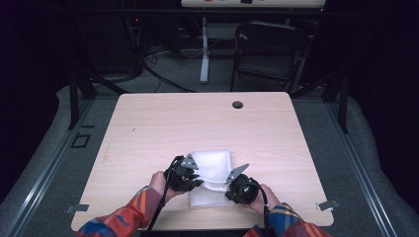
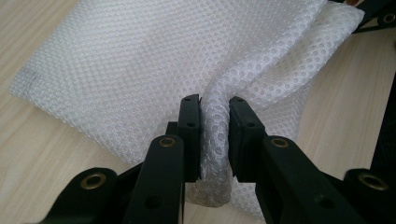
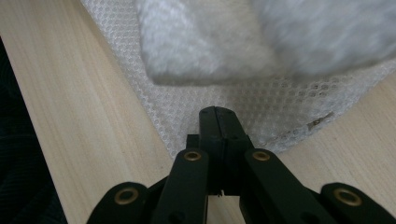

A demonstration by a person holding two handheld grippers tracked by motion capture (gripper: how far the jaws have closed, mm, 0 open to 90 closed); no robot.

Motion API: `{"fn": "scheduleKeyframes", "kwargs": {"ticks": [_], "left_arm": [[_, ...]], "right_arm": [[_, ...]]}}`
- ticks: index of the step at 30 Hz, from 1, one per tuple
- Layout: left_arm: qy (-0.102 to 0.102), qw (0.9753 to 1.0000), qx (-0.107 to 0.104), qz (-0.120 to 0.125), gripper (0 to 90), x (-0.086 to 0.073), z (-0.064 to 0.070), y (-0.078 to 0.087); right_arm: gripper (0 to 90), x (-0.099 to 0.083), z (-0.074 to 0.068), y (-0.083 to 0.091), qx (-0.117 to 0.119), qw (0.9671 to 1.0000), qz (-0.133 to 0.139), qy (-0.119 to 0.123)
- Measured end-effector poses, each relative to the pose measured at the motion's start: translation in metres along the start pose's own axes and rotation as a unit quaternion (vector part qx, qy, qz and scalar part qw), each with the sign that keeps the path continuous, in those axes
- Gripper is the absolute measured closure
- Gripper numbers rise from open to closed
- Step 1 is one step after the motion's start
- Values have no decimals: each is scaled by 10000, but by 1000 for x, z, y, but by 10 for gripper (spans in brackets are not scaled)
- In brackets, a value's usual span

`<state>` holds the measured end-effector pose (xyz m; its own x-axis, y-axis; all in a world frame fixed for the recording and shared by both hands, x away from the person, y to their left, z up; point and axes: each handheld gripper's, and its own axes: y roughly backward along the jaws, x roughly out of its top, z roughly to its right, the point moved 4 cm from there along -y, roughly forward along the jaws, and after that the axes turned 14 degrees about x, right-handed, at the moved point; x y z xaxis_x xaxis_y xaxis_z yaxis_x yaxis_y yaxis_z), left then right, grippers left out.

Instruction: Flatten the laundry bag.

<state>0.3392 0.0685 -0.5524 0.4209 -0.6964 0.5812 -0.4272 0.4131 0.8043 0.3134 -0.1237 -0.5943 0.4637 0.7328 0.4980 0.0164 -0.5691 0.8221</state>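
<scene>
Lying near the front edge of the desk (image 1: 148, 128), about midway along it: a white mesh cloth (image 1: 212, 168), folded over on itself, top layer smaller than the one beneath. Soft and limp, clearly — honeycomb weave, light, thin enough to bunch into a ridge wherever squeezed. No stiffness to speak of; likely to sag and drape from any held point, and to slide a little on the smooth wood rather than stay put.

Left gripper (image 1: 184, 174) at the cloth's left side, toward the front. Seen from the left gripper view, left gripper (image 2: 215, 135) nipping a raised fold of the mesh cloth (image 2: 140, 60), jaws nearly together with a rounded roll of fabric pressed between them. Firm hold, by the look of it, and through more than one layer.

Right gripper (image 1: 240, 183) at the front right corner of the cloth. From the right gripper view, right gripper (image 3: 218, 122) with jaws fully together at the border of the mesh cloth (image 3: 261, 107) — tips over the fabric, but whether any mesh is caught between them, impossible to tell.

Best places to grip, judging from this: corners and folded edges, where doubled fabric gives the jaws something to bite. Risk of taking hold of only one layer, or of the loose weave snagging.
</scene>
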Motion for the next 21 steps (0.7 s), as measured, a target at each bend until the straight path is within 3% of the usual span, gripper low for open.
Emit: {"fn": "scheduleKeyframes", "kwargs": {"ticks": [21], "left_arm": [[34, 9998, 156, 145, 773, 19, -9, 5]], "right_arm": [[900, 0, 0, 0, -16, 10000, 24, -7]]}}
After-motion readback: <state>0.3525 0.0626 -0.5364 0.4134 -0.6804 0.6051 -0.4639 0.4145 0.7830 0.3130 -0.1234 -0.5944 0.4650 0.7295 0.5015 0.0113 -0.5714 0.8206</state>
